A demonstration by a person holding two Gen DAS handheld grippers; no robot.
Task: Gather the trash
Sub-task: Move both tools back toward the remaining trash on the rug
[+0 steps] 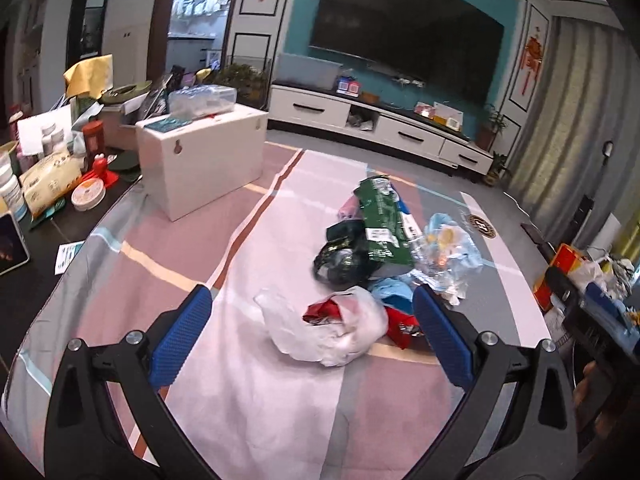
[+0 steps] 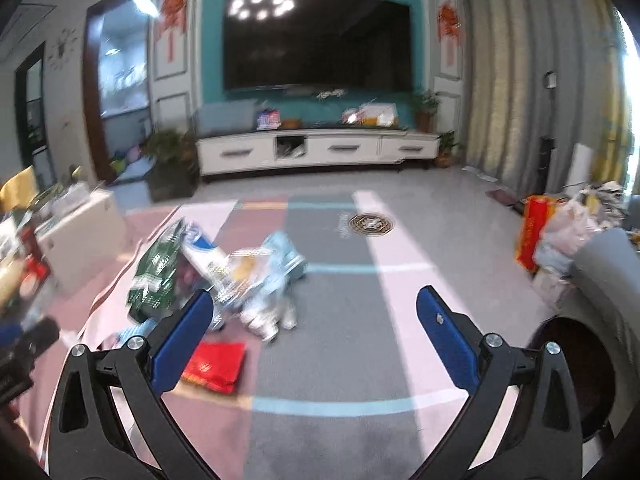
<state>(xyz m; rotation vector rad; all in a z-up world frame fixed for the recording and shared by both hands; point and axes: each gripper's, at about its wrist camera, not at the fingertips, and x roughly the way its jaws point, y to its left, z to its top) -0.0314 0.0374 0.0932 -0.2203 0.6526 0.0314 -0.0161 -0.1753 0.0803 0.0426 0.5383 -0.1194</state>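
A pile of trash lies on the patterned rug (image 1: 160, 320). In the left wrist view a crumpled white plastic bag (image 1: 332, 328) with a red wrapper (image 1: 324, 312) in it lies between the blue pads of my open left gripper (image 1: 312, 304), a little ahead of them. Behind it are a green package (image 1: 384, 216), a black bag (image 1: 340, 260) and clear plastic wrap (image 1: 444, 252). My right gripper (image 2: 312, 304) is open and empty above the rug. The green package (image 2: 156, 268), crinkled clear plastic (image 2: 256, 292) and a red packet (image 2: 216, 364) lie left of it.
A white box (image 1: 200, 160) stands on the rug at the left, with cluttered goods (image 1: 52, 184) on a dark table beside it. A TV cabinet (image 1: 380, 124) lines the far wall. A grey bin (image 2: 600, 320) with a dark opening is at the right, bags (image 2: 560, 232) behind it.
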